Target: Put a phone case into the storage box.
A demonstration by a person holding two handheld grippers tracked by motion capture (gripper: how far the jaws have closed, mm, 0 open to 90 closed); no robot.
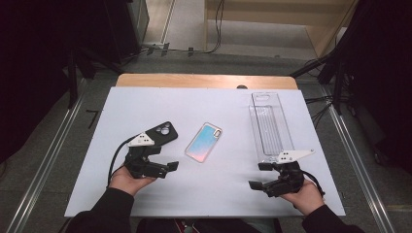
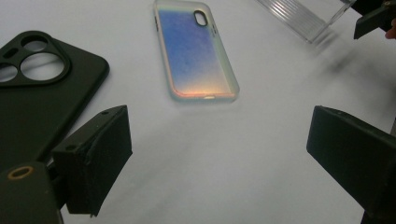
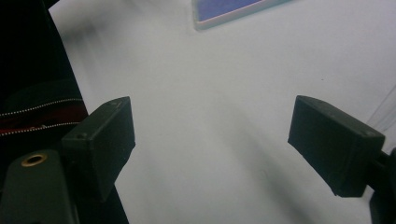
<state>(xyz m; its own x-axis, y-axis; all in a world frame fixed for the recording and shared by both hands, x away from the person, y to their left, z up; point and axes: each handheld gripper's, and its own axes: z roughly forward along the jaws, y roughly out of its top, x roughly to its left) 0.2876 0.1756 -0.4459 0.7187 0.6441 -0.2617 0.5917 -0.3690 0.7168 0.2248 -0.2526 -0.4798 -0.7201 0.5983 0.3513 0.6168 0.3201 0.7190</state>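
On the white table sheet (image 1: 218, 191) lie a black phone case (image 1: 160, 133) at left, an iridescent phone case (image 1: 204, 141) in the middle and a long clear plastic tray (image 1: 269, 126) at right. My left gripper (image 1: 165, 158) is open, just in front of the black case, holding nothing. My right gripper (image 1: 260, 175) is open near the tray's near end, also with nothing in it. In the left gripper view the open gripper (image 2: 217, 135) faces the iridescent case (image 2: 194, 53), with the black case (image 2: 42, 88) at left. Bare sheet lies between the pads of the open gripper (image 3: 212, 121) in the right gripper view.
A wooden table edge (image 1: 204, 80) shows beyond the sheet. Metal rails (image 1: 359, 165) run along both sides on the floor, with cables and dark stands at the back. The clear tray's end (image 2: 303, 16) and the other gripper's jaw tip (image 2: 376, 18) appear far right in the left gripper view.
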